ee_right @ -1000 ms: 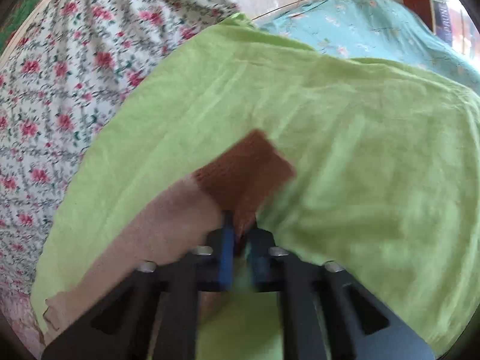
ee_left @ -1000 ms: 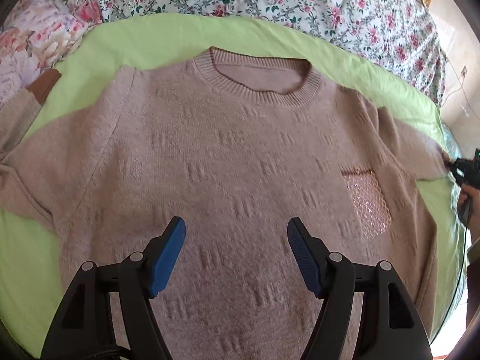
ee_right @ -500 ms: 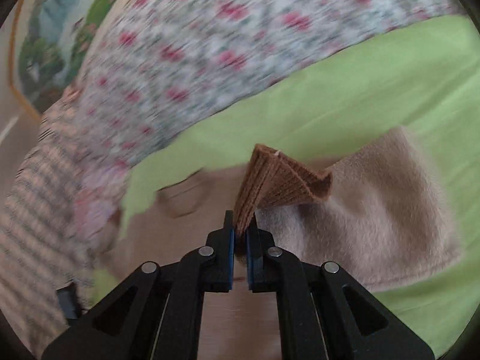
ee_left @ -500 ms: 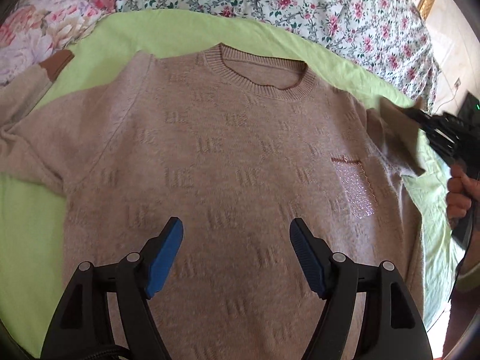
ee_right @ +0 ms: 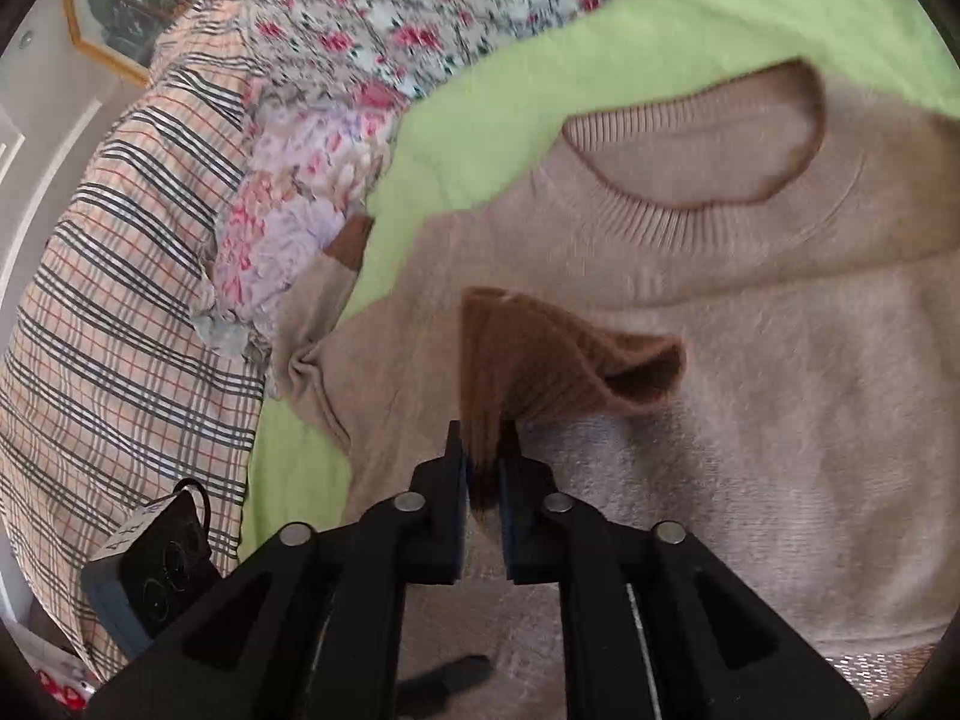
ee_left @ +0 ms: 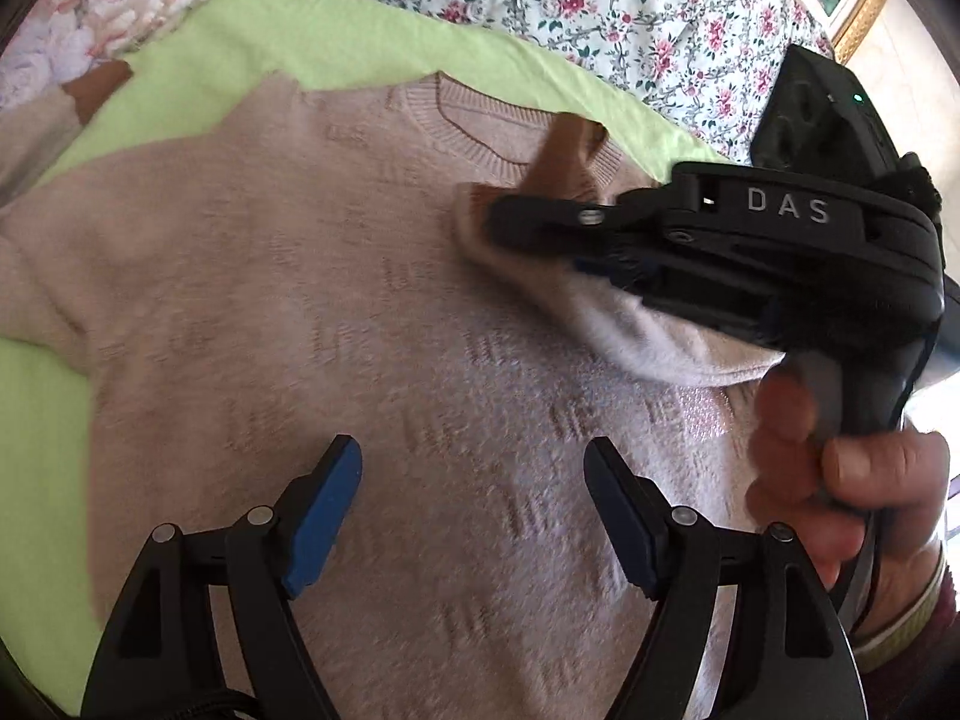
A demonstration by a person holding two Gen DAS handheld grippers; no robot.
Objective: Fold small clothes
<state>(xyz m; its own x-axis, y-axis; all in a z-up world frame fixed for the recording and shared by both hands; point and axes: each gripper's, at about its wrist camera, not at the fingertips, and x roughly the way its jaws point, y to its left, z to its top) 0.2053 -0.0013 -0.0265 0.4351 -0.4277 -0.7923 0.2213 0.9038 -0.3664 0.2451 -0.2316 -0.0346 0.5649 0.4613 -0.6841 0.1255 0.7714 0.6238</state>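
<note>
Here we have the beige sweater (ee_left: 336, 324) lying flat, front up, on the green blanket (ee_left: 336, 36), and our right gripper (ee_right: 483, 468) is pinched shut on the brown ribbed cuff (ee_right: 540, 354) of one sleeve, holding it just above the chest, a little below the neckline (ee_right: 696, 144). Our left gripper (ee_left: 474, 510) hovers over the lower body of the sweater, its blue-padded fingers (ee_left: 321, 510) spread wide and gripping nothing. As we judge it, the main risk is in the release: the cuff is bunched and standing on edge between the right fingers, so if we let go while it is raised off the chest it may flop back or land twisted, leaving a lumpy fold. Pulling too far past the neckline could also drag the shoulder and skew the whole body on the loose blanket, since nothing pins the hem. The open left gripper, close above the knit, could snag the fuzzy surface if it dips. The sweater's long axis runs from the hem, nearest our left gripper, away to the neckline, which points toward the floral bedspread (ee_left: 600, 6) beyond the blanket. The other sleeve (ee_right: 312, 324) stretches out sideways from the neckline, its brown cuff end reaching the blanket's edge.
</note>
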